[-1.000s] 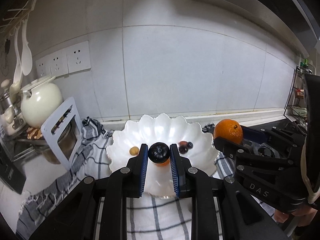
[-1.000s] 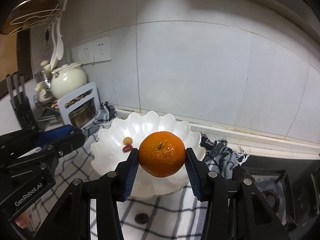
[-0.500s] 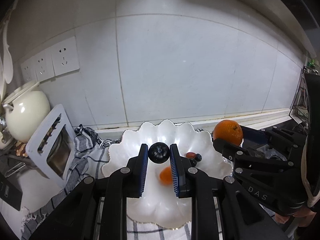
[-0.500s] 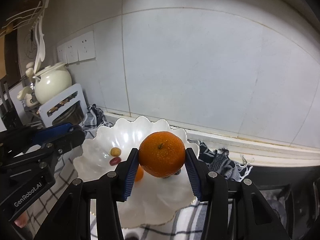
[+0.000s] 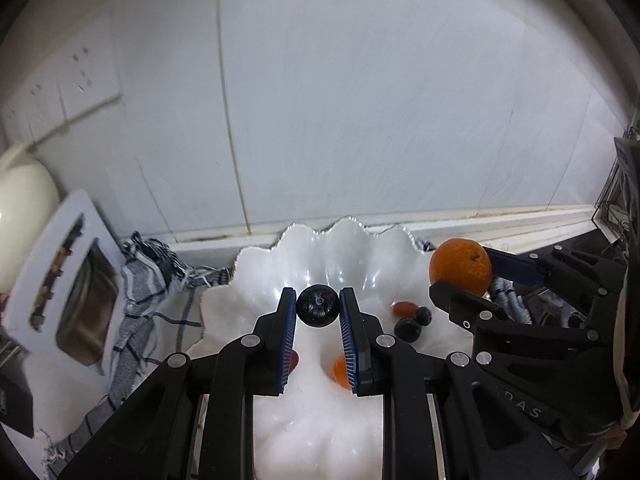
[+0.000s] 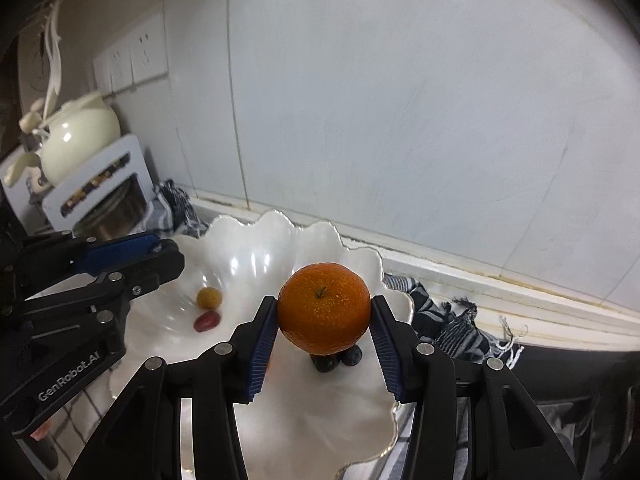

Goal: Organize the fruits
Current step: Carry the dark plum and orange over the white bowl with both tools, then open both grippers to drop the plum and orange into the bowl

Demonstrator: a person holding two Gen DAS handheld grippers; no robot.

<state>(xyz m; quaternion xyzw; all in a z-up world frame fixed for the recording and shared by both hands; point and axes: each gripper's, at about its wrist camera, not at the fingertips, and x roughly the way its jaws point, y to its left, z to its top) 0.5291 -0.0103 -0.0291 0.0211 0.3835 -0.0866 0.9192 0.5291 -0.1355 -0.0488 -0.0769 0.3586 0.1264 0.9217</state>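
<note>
A white scalloped bowl [image 5: 344,248] [image 6: 240,248] sits on a checked cloth by the tiled wall. My left gripper [image 5: 318,312] is shut on a small dark round fruit [image 5: 318,306] and holds it above the bowl's middle. My right gripper [image 6: 324,320] is shut on an orange [image 6: 324,308], held above the bowl's right side; the orange also shows in the left wrist view [image 5: 460,266]. In the bowl lie a small orange fruit [image 5: 340,370], a red fruit [image 5: 404,308], dark fruits [image 5: 408,328], a yellow fruit [image 6: 209,297] and a red one [image 6: 206,321].
A cream teapot [image 6: 78,136] and a white rack with a metal pot [image 6: 100,196] stand at the left. The checked cloth [image 5: 160,280] bunches around the bowl. A dark stove top [image 6: 560,380] lies to the right. Wall sockets [image 6: 132,60] are above.
Both grippers have moved forward and over the bowl with their fruits still held. The bowl now fills the lower part of both views.
</note>
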